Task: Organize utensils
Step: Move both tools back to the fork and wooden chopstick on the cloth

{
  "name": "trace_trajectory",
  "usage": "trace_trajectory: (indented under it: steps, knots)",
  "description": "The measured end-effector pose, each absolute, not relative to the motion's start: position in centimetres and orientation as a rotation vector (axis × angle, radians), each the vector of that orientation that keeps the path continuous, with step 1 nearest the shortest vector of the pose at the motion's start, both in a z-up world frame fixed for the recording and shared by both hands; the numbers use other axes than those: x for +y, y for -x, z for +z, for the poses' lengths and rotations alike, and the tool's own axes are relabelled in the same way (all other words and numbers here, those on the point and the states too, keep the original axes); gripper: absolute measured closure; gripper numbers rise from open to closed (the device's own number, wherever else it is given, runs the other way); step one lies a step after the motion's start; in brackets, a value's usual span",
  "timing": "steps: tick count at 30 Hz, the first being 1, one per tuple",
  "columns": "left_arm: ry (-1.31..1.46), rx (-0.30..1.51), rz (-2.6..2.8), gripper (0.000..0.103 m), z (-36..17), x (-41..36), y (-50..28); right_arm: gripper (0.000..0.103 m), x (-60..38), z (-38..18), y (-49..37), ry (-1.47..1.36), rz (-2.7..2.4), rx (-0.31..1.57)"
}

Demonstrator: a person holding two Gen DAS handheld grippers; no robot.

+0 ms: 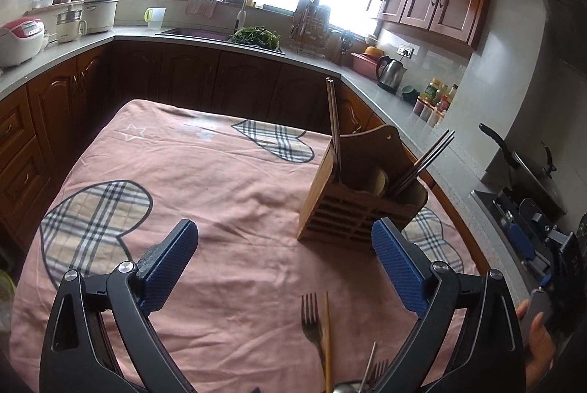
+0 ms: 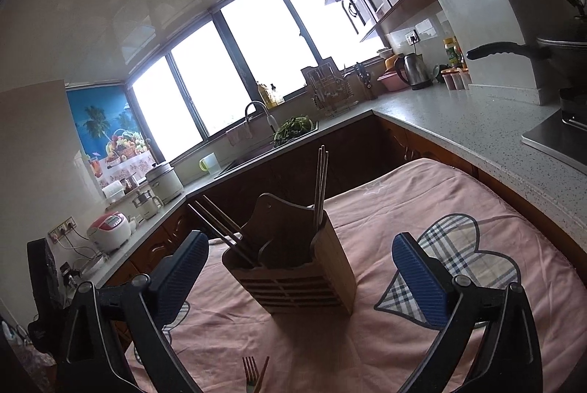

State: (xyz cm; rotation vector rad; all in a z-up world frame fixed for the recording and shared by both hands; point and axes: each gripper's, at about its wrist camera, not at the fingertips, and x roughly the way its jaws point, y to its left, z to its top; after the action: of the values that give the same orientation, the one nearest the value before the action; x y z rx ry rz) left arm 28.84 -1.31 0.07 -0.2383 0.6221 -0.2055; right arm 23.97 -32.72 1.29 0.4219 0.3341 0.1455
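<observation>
Wooden utensil holder is seen at 1 o'clock, chopsticks stuck inside; both left gripper and right gripper are spread wide, nothing gripped.

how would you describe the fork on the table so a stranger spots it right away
Start at the table under the pink cloth, then the wooden utensil holder standing on it. The fork lies flat on the cloth nearer the camera; unlike the wooden chopstick alongside, it is metal with tines.

We count one slatted wooden utensil holder, two forks on the pink cloth, one loose wooden chopstick, and two bunches of chopsticks standing in the holder.
</observation>
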Motion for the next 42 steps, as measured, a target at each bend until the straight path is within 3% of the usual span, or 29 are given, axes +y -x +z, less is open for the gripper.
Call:
trace_trajectory:
  steps: [12, 33, 38, 42]
  knots:
    - [0.232, 0.679, -0.181, 0.005, -2.3, 0.2, -23.2, 0.001, -31.9, -1.0, -18.6, -0.427, 0.164, 0.426]
    - [0.196, 0.781, -0.203, 0.005, -6.7, -0.7, -19.9, 0.003, -29.1, -5.7, -14.6, -0.338, 0.21, 0.581]
    - [0.169, 0.795, -0.213, 0.005, -7.2, -1.3, -20.5, 0.006, -28.4, -6.8, -14.9, -0.319, 0.223, 0.622]
    - [0.149, 0.81, -0.236, 0.007, -7.5, -2.2, -21.4, 0.014, -28.2, -7.3, -15.1, -0.31, 0.219, 0.641]
